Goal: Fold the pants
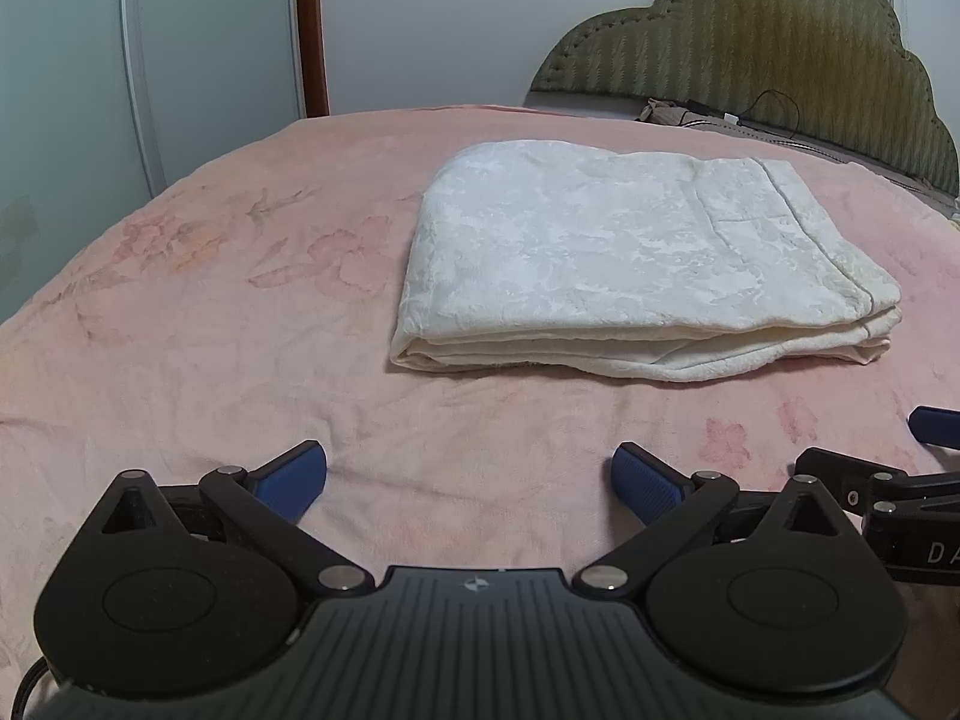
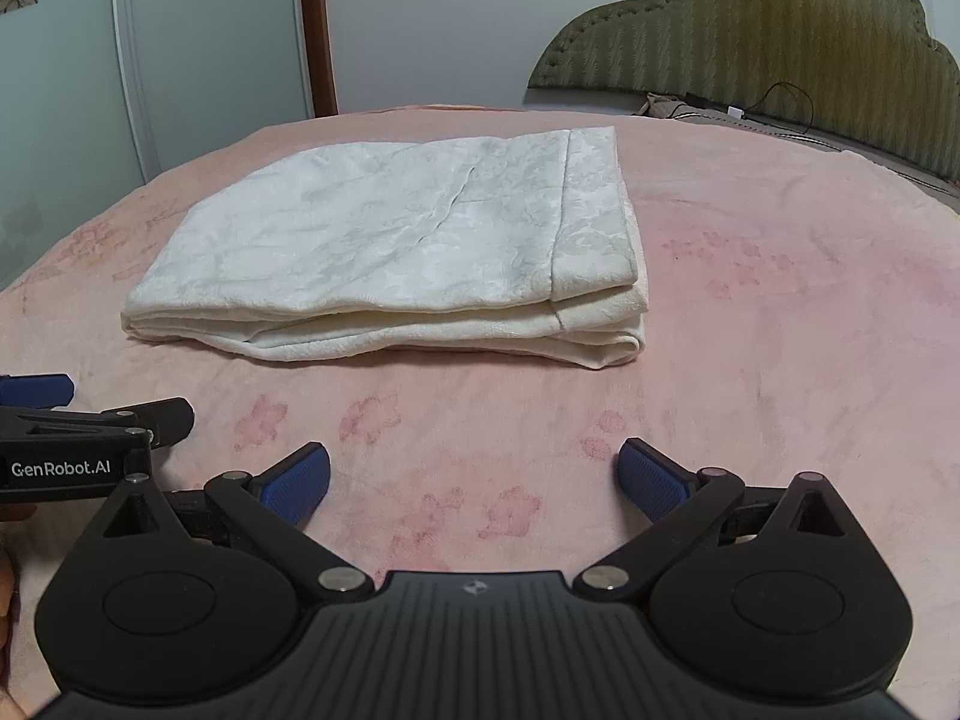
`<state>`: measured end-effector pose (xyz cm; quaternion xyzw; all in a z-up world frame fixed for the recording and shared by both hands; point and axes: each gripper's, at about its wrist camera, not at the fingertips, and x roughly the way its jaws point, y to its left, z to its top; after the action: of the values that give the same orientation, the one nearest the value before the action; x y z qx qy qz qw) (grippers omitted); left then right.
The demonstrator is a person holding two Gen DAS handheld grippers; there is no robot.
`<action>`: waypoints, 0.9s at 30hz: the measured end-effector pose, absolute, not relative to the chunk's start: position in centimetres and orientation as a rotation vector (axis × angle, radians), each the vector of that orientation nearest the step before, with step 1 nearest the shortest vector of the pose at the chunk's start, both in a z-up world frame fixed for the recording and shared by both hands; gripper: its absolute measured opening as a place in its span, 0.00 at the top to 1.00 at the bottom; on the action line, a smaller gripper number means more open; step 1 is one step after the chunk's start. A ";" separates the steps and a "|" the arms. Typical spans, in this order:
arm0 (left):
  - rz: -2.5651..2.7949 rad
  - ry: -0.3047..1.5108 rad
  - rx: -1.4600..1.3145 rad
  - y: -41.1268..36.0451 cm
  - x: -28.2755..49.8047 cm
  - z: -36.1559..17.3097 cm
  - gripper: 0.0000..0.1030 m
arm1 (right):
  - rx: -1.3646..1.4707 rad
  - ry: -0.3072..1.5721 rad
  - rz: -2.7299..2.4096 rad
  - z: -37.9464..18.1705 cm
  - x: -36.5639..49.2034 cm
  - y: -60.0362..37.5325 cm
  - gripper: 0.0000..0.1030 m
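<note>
White pants [image 1: 636, 264] lie folded flat on pink bedspread [image 1: 210, 330] at 12 o'clock, untouched; left gripper [image 1: 468, 480] and right gripper [image 2: 474, 480] both jaws apart, empty; likely finished, so withdraw low without snagging edges.

Cream-white patterned pants [image 1: 630, 258] lie folded into a flat, layered rectangle on the pink blanket [image 1: 210, 330].

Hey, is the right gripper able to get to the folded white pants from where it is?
Probably yes. The right gripper is open, facing the white pants, with only bare pink blanket between them.
</note>
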<state>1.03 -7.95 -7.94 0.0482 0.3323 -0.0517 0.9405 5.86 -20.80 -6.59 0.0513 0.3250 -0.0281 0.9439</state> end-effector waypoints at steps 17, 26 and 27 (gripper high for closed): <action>-0.104 0.678 0.094 -7.9 1.0 -8.0 0.00 | 0.092 0.671 -0.063 -6.4 6.1 -20.4 0.00; -0.101 0.674 0.092 -7.9 1.0 -8.0 0.00 | 0.070 0.675 -0.065 -6.5 7.2 -19.9 0.00; -0.100 0.674 0.093 -8.0 1.0 -8.1 0.00 | 0.076 0.674 -0.064 -6.5 7.2 -19.9 0.00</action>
<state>0.98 -7.96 -8.11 0.0455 0.3303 -0.0491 0.9415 7.20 -19.95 -6.54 0.0371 0.3304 -0.0312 0.9426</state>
